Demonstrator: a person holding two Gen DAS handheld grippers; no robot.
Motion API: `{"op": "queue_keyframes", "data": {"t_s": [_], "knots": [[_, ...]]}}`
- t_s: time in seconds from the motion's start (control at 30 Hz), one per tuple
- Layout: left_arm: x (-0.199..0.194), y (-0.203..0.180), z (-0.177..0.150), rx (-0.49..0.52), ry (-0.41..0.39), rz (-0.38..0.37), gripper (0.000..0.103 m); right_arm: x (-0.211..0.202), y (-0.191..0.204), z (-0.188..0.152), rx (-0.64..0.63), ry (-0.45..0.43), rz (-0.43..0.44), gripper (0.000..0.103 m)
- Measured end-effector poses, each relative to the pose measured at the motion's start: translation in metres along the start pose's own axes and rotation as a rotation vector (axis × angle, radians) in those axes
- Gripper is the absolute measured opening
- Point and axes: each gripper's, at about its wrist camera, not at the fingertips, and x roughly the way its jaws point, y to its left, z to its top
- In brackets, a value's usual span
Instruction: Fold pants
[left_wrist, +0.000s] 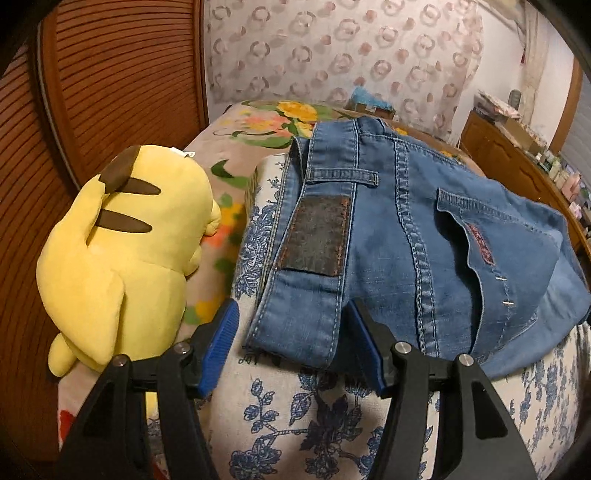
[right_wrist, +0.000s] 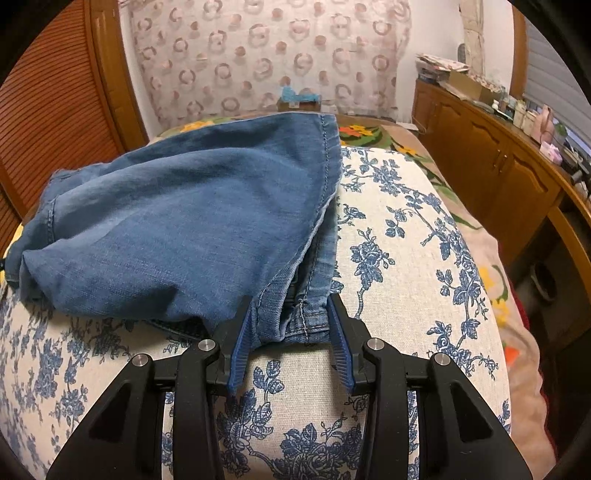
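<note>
Both tongs are reaching toward the jeans (left_wrist: 406, 229) from the near edge of a cushion (left_wrist: 295, 417) covered in blue floral print. Left tongs (left_wrist: 291, 328) are standing wide, their blue pads (left_wrist: 218, 343) on either side of the waistband end, which is lying between them; whether the pads are touching the denim I cannot tell, but they are not pressing it. Right tongs (right_wrist: 291, 325) are standing narrower, straddling a bunched corner of the hem and seams at the jeans' near right edge; the pads are lying right against the fabric, though I cannot tell whether they are truly gripping it.

Folded over on themselves, the jeans are lying across the far half of the cushion, with a dark leather patch (left_wrist: 314, 236) on the waistband facing up. Beside the cushion's left edge, a yellow plush toy (left_wrist: 122, 258) is lying on a flowered blanket (left_wrist: 258, 122) that is covering the bed.
</note>
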Motion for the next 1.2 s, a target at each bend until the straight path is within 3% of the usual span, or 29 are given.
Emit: {"op": "queue_keyframes", "data": {"t_s": [0.07,0.13,0.2,0.33,0.57,0.83,1.0,1.2], "knots": [[-0.001,-0.001,-0.002,0.005,-0.011,-0.009,0.055,0.0,0.001,0.0,-0.001,-0.001,0.006,0.036],[-0.002,0.001,-0.004,-0.006,-0.012,-0.035,0.047,0.0,0.005,0.001,-0.018,-0.002,0.032,0.02],[-0.003,0.002,-0.003,-0.018,-0.007,-0.06,0.035,0.0,0.012,0.002,-0.035,-0.001,0.057,0.013],[-0.014,-0.003,0.0,0.003,-0.035,-0.079,0.015,-0.001,0.013,0.005,-0.012,0.002,0.108,0.011],[-0.049,-0.002,0.012,-0.003,-0.144,-0.113,0.011,-0.027,-0.003,0.02,0.027,-0.08,0.154,0.011],[-0.098,-0.012,0.018,0.026,-0.281,-0.114,0.009,-0.065,-0.004,0.04,-0.023,-0.181,0.119,0.01],[-0.116,-0.015,0.005,0.043,-0.304,-0.128,0.009,-0.096,-0.013,0.037,-0.034,-0.226,0.11,0.01],[-0.141,-0.021,-0.032,0.054,-0.321,-0.167,0.009,-0.131,-0.02,0.008,-0.034,-0.243,0.092,0.01]]}}
